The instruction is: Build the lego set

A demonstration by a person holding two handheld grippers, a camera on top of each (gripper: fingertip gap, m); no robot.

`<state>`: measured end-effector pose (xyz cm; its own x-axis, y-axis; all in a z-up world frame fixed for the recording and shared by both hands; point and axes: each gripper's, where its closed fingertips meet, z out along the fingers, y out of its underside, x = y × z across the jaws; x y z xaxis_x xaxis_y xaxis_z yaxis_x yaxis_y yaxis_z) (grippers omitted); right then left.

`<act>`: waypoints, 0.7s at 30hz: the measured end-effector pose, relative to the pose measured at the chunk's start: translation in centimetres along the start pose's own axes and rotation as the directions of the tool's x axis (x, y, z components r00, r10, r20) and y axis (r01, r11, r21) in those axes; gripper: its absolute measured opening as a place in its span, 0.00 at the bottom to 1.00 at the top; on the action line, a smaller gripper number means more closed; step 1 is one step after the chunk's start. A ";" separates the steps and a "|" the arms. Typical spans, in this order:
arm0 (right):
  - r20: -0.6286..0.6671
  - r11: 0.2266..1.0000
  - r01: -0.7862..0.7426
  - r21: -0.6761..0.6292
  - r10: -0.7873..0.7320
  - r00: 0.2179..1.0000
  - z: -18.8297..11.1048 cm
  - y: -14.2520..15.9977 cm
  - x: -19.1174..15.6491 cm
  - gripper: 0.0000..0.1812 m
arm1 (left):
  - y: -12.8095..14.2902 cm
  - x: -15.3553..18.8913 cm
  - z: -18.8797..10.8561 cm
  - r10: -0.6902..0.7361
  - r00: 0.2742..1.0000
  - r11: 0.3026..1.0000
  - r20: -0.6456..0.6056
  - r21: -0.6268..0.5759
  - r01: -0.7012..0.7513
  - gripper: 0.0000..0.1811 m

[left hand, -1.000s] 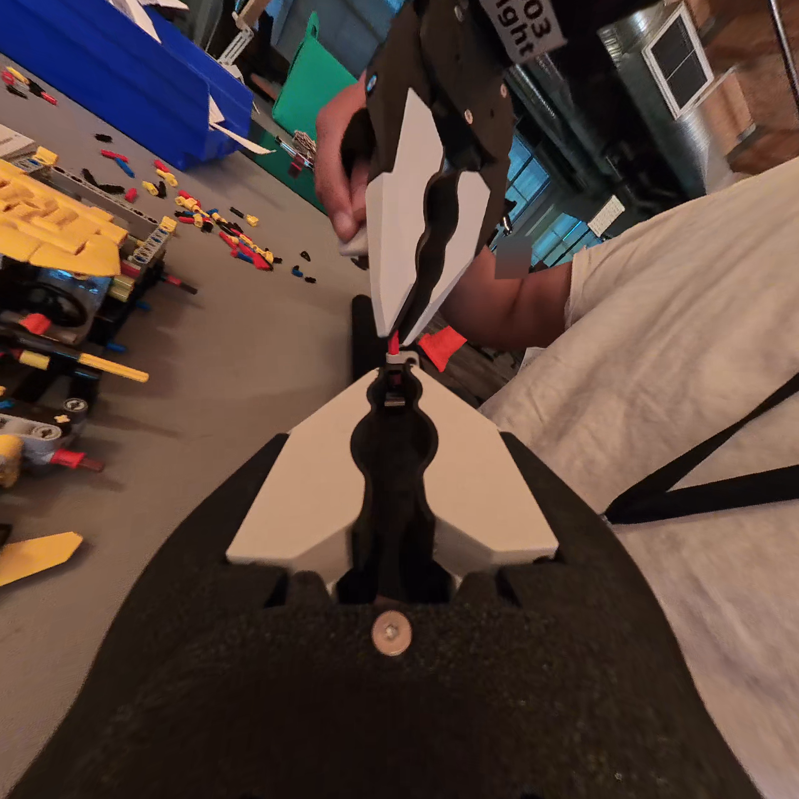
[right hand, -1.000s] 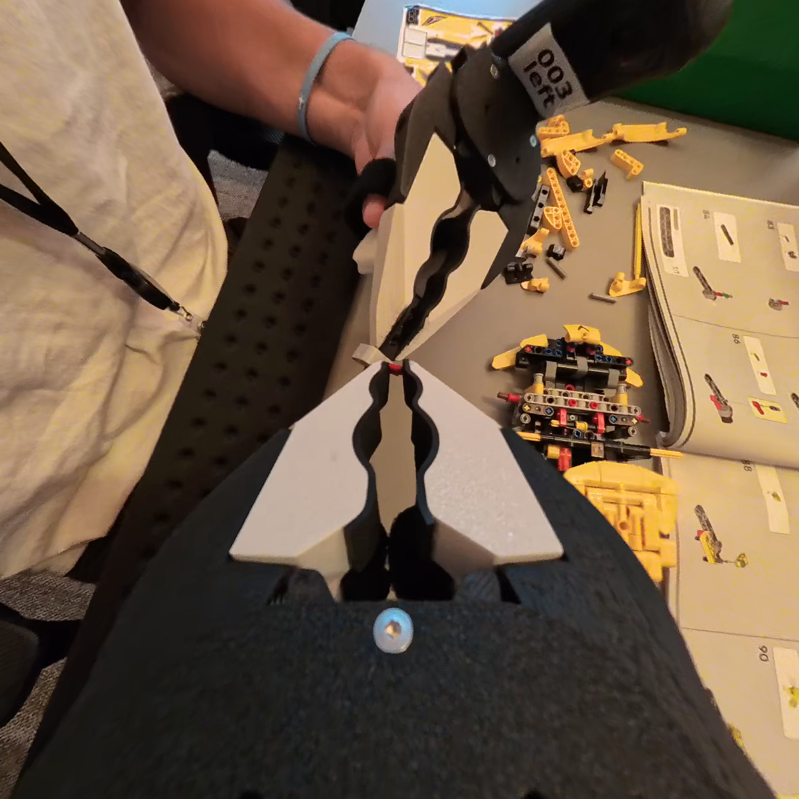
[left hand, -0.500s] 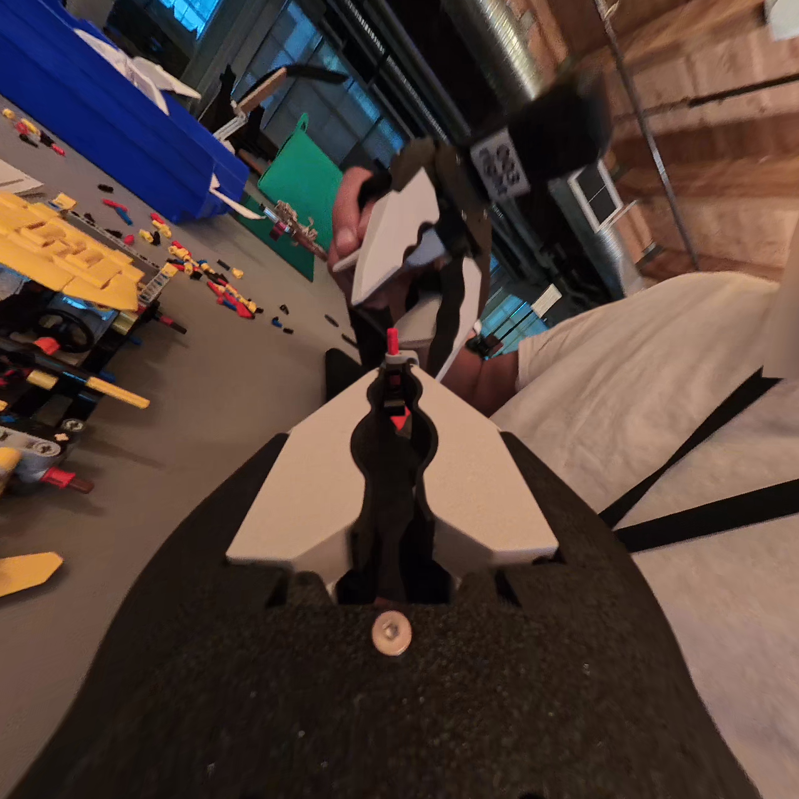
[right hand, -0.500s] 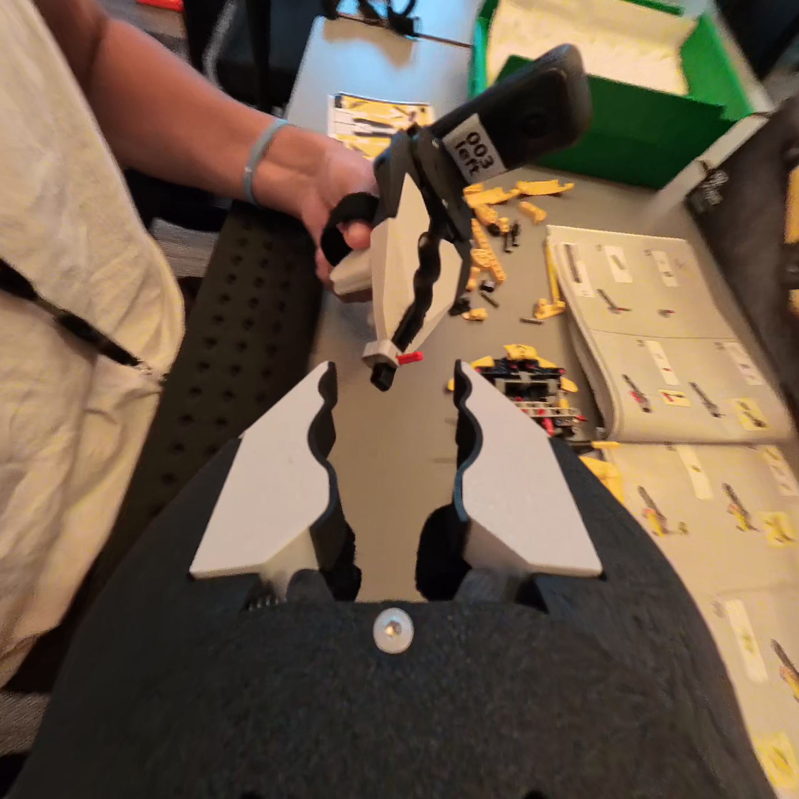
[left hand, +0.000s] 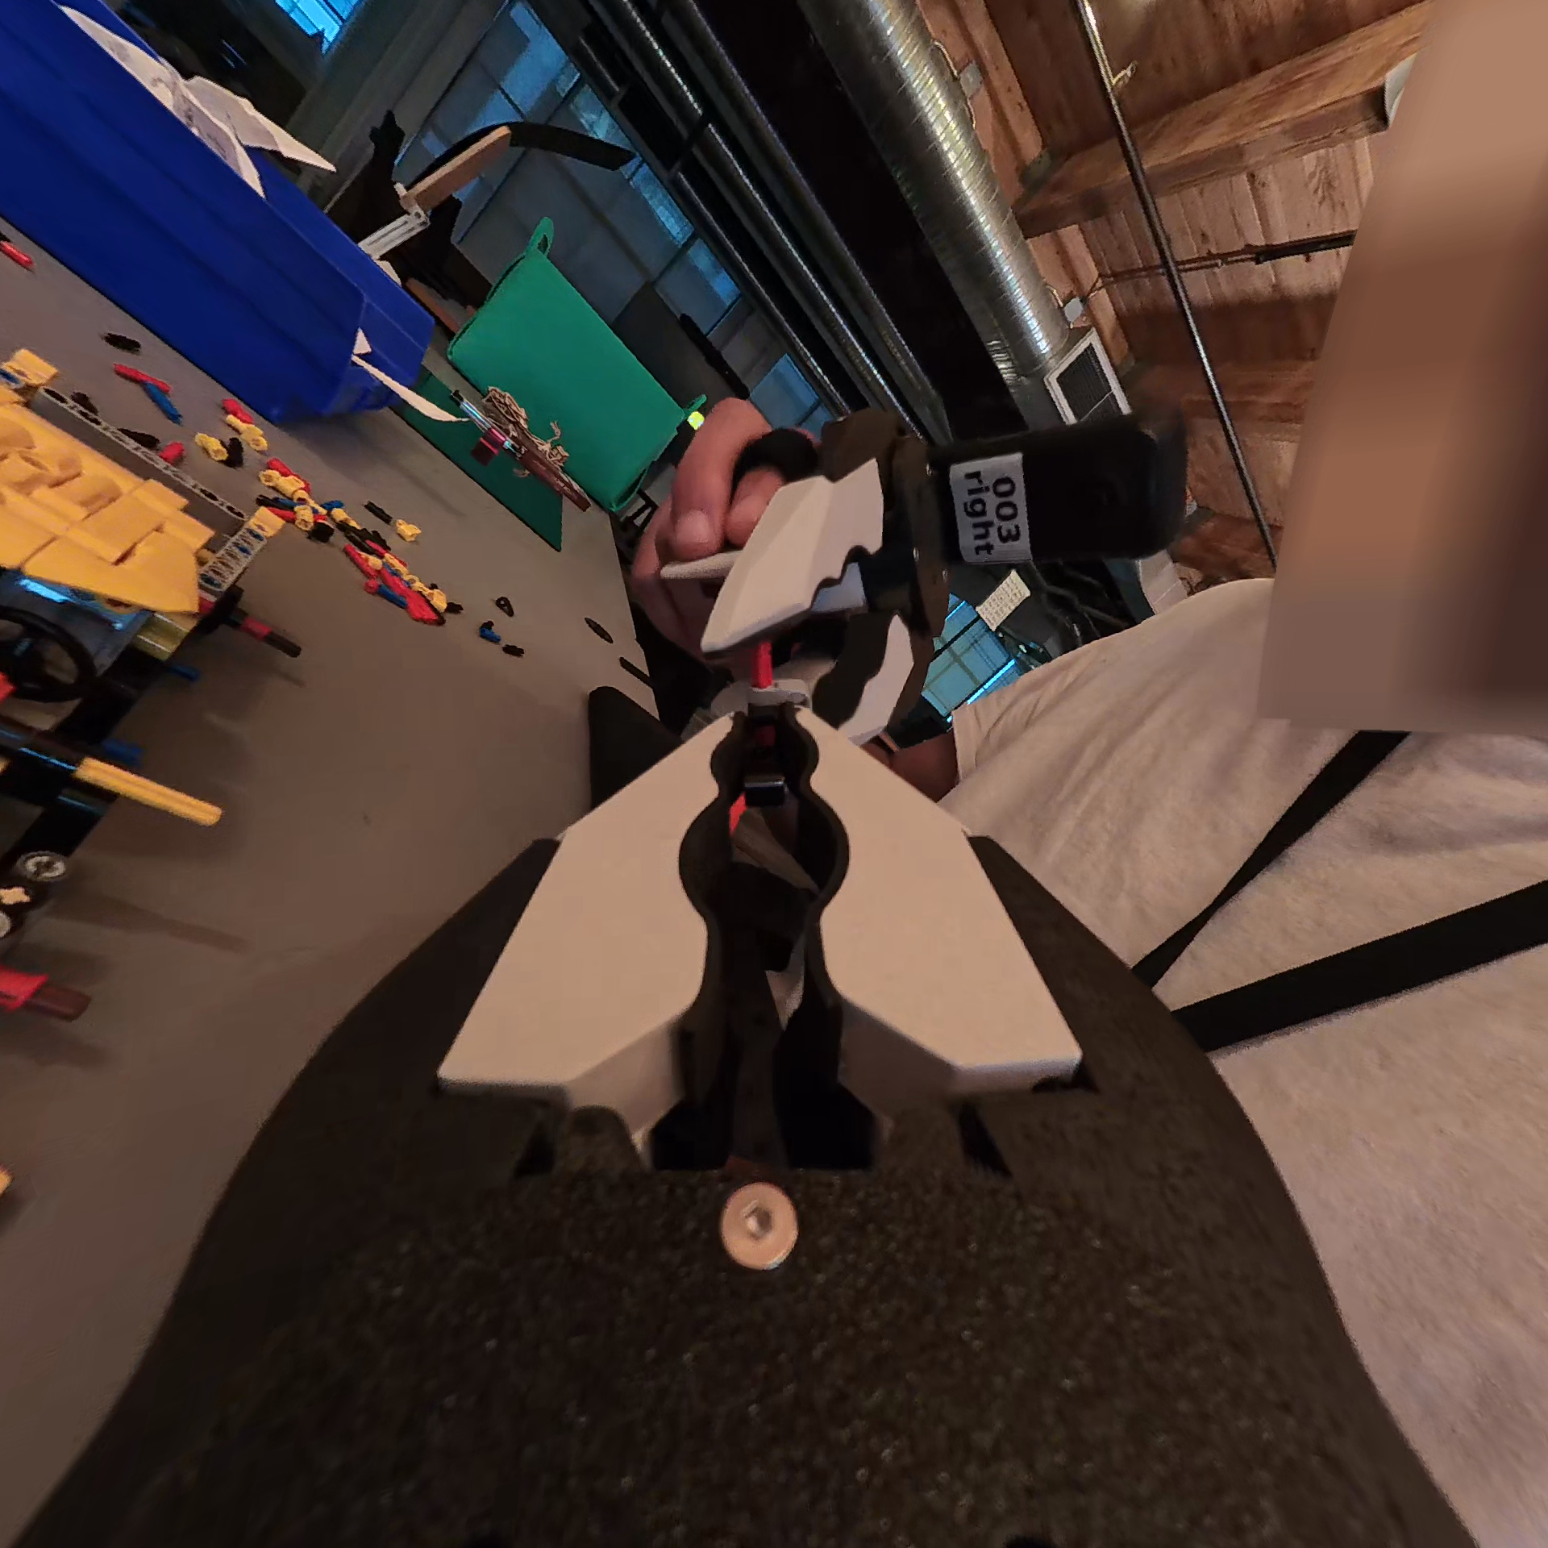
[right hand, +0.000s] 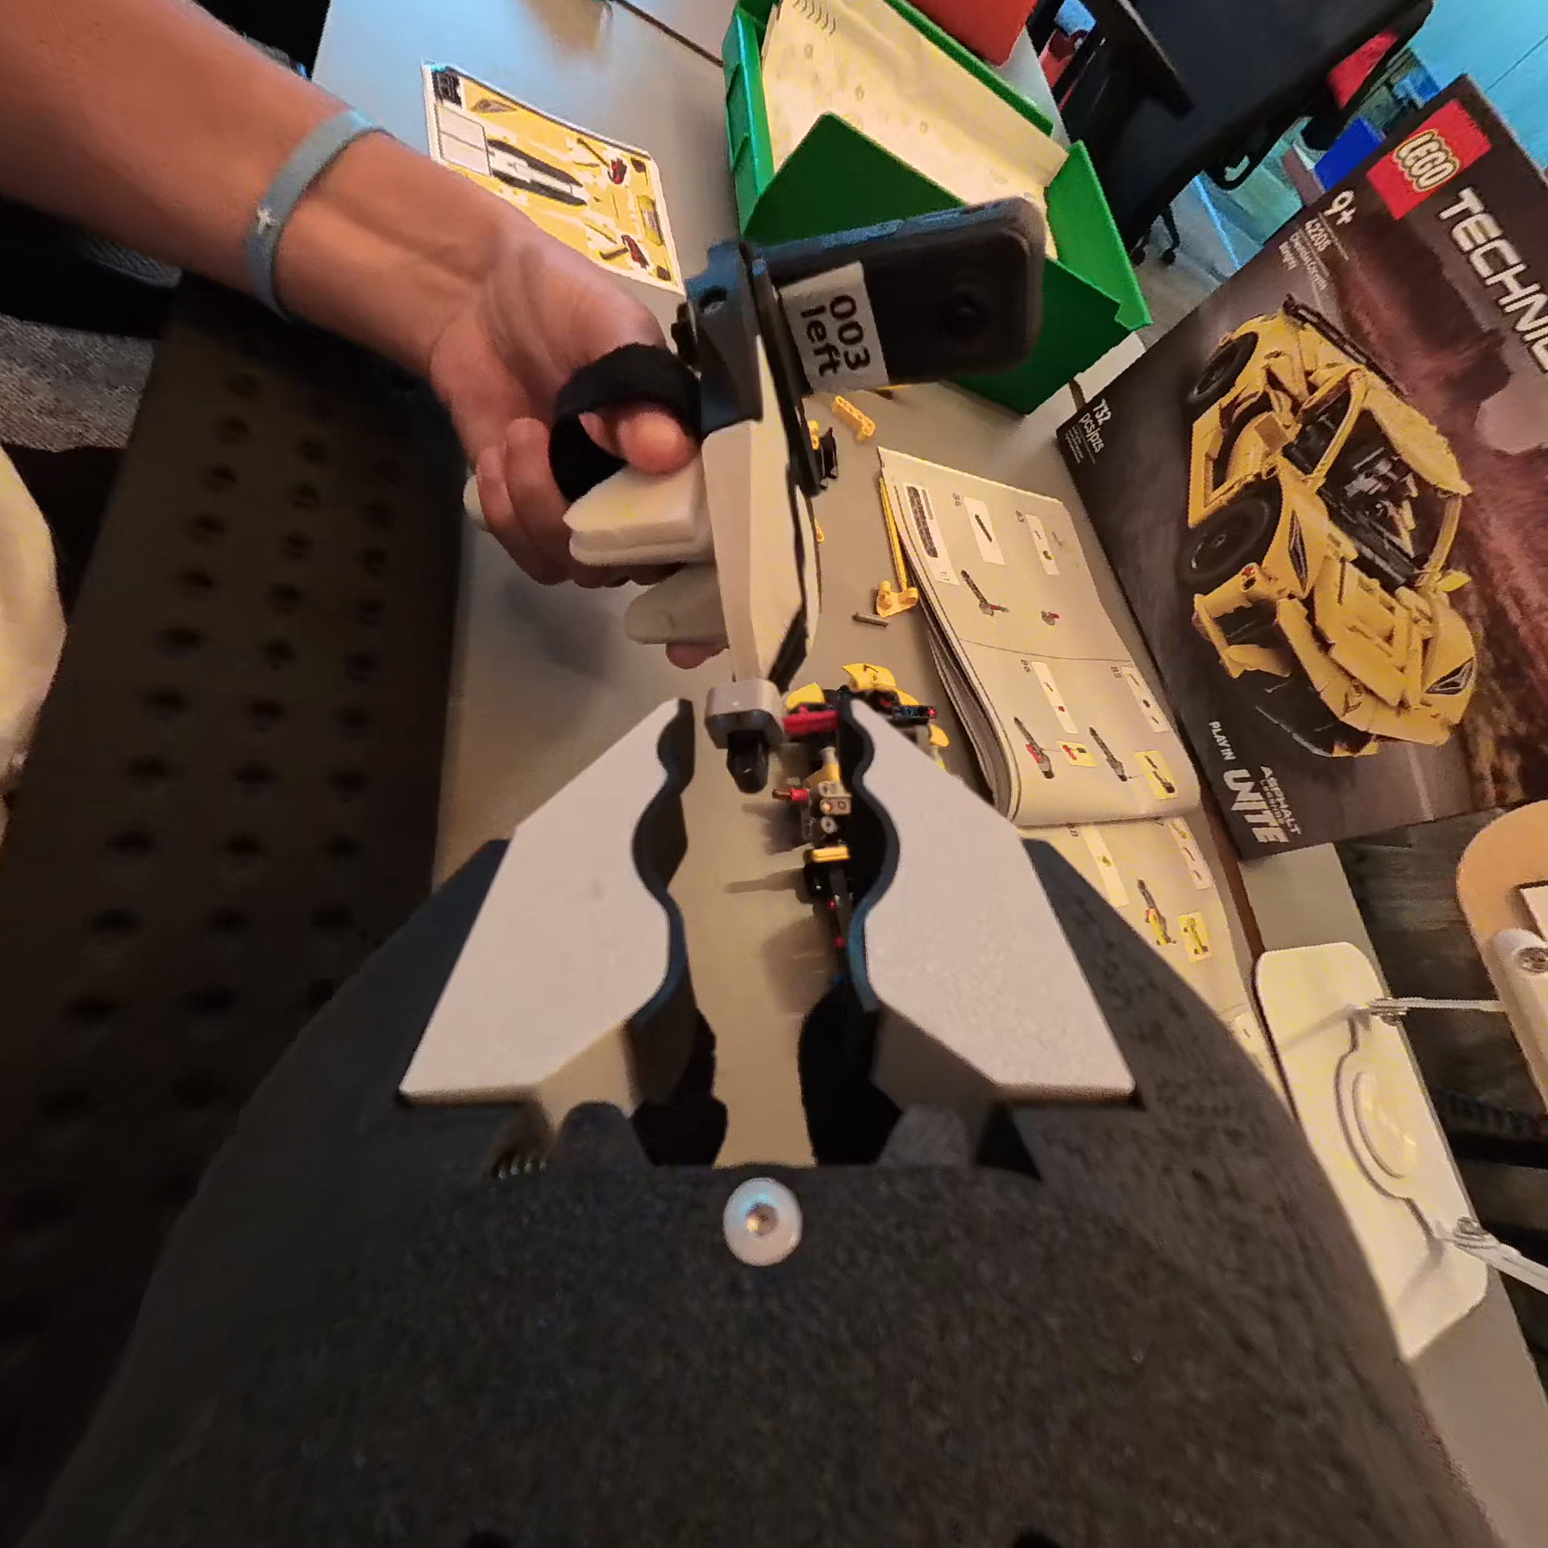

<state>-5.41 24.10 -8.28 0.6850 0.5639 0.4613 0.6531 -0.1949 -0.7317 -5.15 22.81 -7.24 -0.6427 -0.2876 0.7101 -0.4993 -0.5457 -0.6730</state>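
Grey, matte fingers with wavy black inner pads on my left gripper are pinched on a small grey connector piece carrying a red pin and a black peg, held above the table. My right gripper stands spread just beside it, gripping nothing. Printed labels wrap both camera housings; the half-built yellow model sits beside the open instruction booklet and glossy set box.

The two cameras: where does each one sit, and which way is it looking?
Left wrist view: sits on the left gripper, looks along its fingers at the right gripper, a hand and a shirt behind.
Right wrist view: sits on the right gripper, looks down at the table past the left gripper, a hand and forearm.
Shared: the small grey piece with a red pin.
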 end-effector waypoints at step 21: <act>-0.011 0.999 0.029 -0.041 -0.029 1.000 -0.2 0.5 -0.1 0.16 | 0.3 -0.2 0.0 0.004 1.000 1.000 0.011 -0.012 -0.003 0.04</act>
<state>-5.05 23.79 -8.55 0.6689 0.5607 0.4880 0.6853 -0.2108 -0.6971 -5.18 22.71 -7.58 -0.6380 -0.2982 0.7099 -0.5038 -0.5355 -0.6778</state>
